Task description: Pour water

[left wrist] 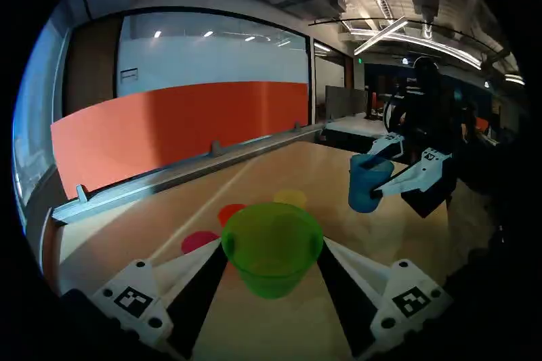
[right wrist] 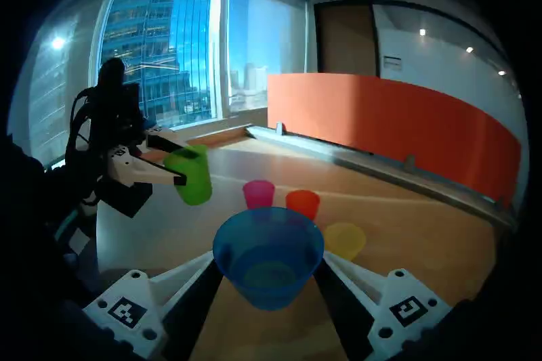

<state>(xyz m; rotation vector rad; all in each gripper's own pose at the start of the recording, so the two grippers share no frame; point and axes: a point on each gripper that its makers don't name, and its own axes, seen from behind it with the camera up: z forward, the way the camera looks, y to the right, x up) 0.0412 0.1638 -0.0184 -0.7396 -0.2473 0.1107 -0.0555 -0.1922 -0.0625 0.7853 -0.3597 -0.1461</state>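
Left gripper (left wrist: pixel 272 263) clamped on green cup (left wrist: pixel 272 242), right gripper (right wrist: pixel 268 276) gripping blue cup (right wrist: pixel 268 256). Thin plastic, light, probably squishy; pinch mid-wall gently.

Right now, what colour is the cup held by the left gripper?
Translucent green cup, best seen in the left gripper view.

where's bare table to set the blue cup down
Bare wooden table lies between the small pink plastic cup, red-orange cup, yellow cup and the metal rail below the orange panel. Another free stretch lies under the held translucent green plastic cup. It is crowded just ahead of the translucent blue plastic cup, around that cluster.
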